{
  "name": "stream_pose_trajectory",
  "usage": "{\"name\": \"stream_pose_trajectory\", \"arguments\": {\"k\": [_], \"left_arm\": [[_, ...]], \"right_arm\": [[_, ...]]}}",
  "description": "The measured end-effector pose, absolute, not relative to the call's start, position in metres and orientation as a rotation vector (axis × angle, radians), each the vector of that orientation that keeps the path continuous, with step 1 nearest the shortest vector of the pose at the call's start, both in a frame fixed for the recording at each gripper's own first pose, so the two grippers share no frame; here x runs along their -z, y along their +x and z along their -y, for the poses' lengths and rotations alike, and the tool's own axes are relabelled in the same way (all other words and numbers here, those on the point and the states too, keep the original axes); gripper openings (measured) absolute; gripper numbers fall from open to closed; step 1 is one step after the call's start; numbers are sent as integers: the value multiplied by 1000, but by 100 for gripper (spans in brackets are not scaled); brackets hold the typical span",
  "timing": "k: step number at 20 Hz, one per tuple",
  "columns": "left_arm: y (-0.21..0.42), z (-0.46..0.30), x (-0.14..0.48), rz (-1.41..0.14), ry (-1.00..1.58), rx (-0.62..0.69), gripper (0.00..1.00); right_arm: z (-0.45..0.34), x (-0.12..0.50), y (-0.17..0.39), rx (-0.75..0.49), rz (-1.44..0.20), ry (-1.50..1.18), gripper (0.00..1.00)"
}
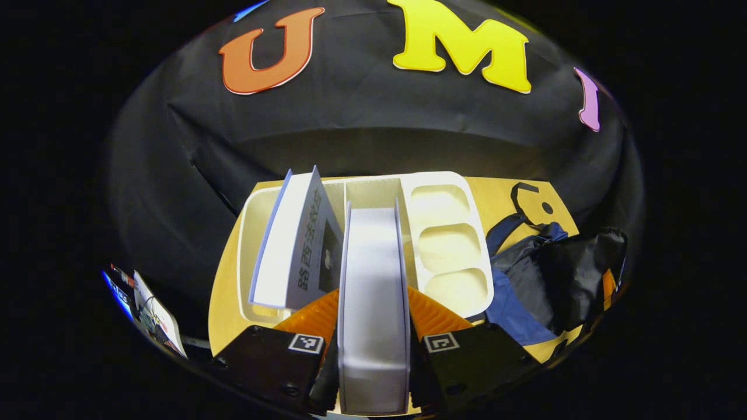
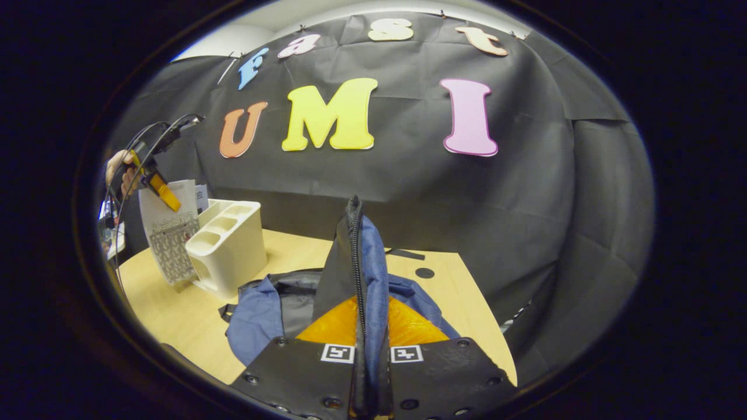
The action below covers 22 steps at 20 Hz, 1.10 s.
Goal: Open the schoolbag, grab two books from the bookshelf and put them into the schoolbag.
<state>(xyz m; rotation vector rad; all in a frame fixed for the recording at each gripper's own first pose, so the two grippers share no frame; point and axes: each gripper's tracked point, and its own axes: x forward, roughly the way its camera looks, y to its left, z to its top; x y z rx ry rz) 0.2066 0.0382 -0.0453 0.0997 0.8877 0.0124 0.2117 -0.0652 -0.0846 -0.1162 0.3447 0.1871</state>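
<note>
Left tongs (image 1: 373,344), at the bottom centre of the left gripper view, are clamped on a thick white book (image 1: 373,303), orange fingers (image 1: 315,318) pressing both covers. Behind it, mid-frame, stands a cream plastic bookshelf organiser (image 1: 446,245) on the pale wooden worktop (image 1: 224,297), with a second white book (image 1: 295,245) leaning in its left compartment. At the right lies the dark blue and black fabric schoolbag (image 1: 548,274).

Right tongs (image 2: 370,350), bottom centre of the right gripper view, are closed on an upright fold of that schoolbag (image 2: 356,274) along its zipper edge, holding it raised; whether the mouth is fully open is hard to tell. At the left of that view, the left tongs (image 2: 160,189) hold the book (image 2: 169,233) just beside the organiser (image 2: 230,248).
</note>
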Motion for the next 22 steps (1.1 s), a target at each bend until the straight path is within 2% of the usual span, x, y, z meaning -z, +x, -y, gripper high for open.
{"name": "stream_pose_trajectory", "arguments": {"k": [6, 12, 17, 22], "left_arm": [[150, -38, 38, -876, 63, -27, 48], [107, -14, 36, -848, -98, 31, 48], [87, 6, 38, -825, -200, 58, 48], [84, 44, 35, -800, -310, 144, 48]], "right_arm": [[61, 93, 214, -189, -368, -77, 8], [60, 94, 214, -189, -380, -36, 8], [57, 92, 214, -189, -386, -33, 8], [55, 86, 216, -180, -403, -14, 7]]}}
